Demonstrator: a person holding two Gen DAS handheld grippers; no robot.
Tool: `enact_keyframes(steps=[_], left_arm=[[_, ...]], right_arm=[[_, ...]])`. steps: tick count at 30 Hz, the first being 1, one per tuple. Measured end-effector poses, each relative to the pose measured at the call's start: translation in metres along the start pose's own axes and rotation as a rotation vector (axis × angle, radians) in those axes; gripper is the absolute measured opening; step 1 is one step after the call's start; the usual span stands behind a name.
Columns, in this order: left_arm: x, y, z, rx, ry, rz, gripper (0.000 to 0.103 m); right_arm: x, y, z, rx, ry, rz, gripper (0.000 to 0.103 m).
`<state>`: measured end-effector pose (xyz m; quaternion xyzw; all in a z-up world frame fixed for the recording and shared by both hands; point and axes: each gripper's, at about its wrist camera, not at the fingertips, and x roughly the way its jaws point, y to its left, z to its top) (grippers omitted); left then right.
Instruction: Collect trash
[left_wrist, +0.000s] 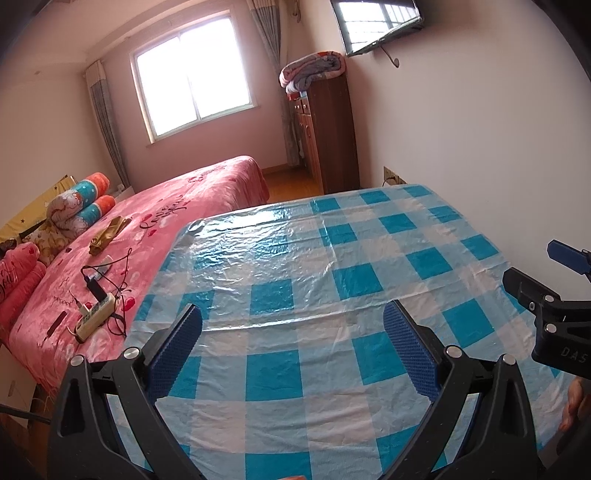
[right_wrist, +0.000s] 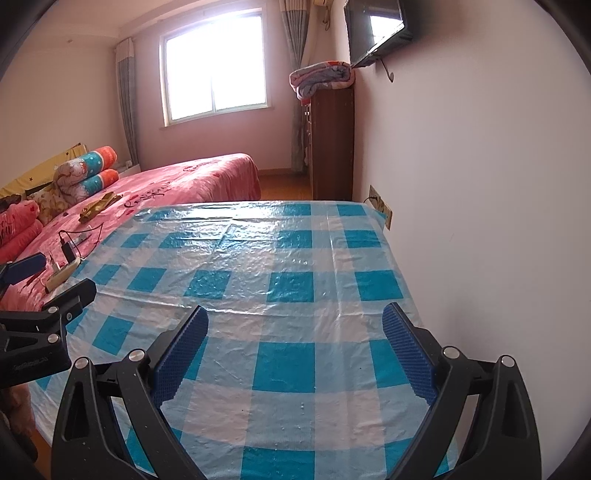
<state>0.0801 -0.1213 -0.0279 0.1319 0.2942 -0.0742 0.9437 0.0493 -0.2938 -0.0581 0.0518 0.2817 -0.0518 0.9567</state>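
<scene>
Fingers of the left gripper (left_wrist: 291, 354) and right gripper (right_wrist: 295, 354) gape wide, holding nothing, above the checked desk (right_wrist: 295, 258) (no trash visible on it); collection looks either finished or unstarted.

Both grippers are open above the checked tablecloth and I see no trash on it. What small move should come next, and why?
Probably turn the cameras to search elsewhere, perhaps down or toward the bed. The left gripper and right gripper are open and empty, and the visible tablecloth carries no trash, so there is nothing here to grasp yet.
</scene>
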Motion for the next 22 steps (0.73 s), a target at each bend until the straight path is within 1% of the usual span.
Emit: enact_keyframes(steps=[8, 13, 15, 20, 22], left_arm=[[0.023, -0.001, -0.007, -0.006, 0.042, -0.016, 0.099], [0.045, 0.002, -0.012, -0.029, 0.096, -0.032, 0.099], [0.058, 0.002, -0.016, -0.033, 0.128, -0.028, 0.099], [0.1, 0.005, -0.026, -0.074, 0.276, -0.043, 0.099], [0.112, 0.007, -0.029, -0.091, 0.312, -0.038, 0.099]], right_arm=[[0.02, 0.001, -0.008, 0.002, 0.043, 0.005, 0.094], [0.036, 0.0, -0.012, 0.018, 0.078, 0.011, 0.094], [0.043, 0.0, -0.015, 0.024, 0.1, 0.011, 0.094], [0.07, 0.002, -0.023, 0.043, 0.2, -0.003, 0.094], [0.082, 0.003, -0.027, 0.05, 0.245, -0.01, 0.094]])
